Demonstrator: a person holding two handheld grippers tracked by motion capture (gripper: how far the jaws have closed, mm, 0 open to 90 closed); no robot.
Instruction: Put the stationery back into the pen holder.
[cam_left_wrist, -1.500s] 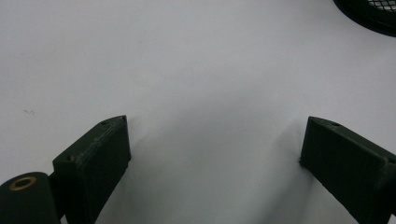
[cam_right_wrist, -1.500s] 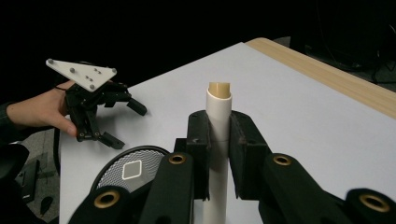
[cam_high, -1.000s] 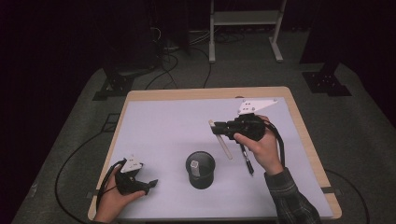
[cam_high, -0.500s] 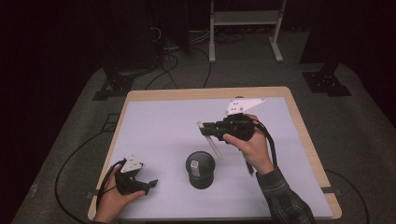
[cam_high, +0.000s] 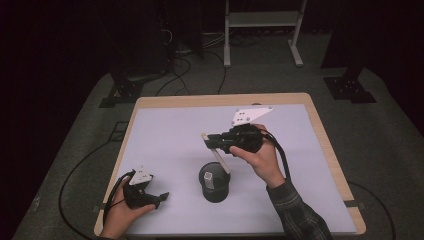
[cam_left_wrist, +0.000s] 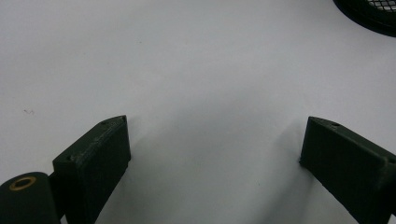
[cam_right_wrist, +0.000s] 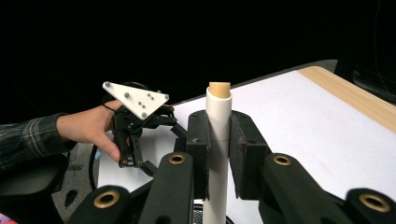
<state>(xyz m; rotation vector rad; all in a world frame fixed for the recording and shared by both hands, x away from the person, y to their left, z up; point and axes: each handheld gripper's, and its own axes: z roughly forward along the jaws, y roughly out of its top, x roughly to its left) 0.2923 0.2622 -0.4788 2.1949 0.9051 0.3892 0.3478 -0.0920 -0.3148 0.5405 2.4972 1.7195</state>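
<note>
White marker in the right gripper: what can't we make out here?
- White marker: lower end hidden behind right gripper, right gripper view.
- Marker tip versus black mesh cup: high view too small to tell.
- Cup: cut off by frame corner, left gripper view.

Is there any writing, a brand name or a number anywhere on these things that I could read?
None can be read.
White stick held in the right tool: plain, no print.
Black mesh cup: a pale patch inside, too small to tell.
Grey plate on the right tool: only small holes.
Left tool and white table cover: no marks.
</note>
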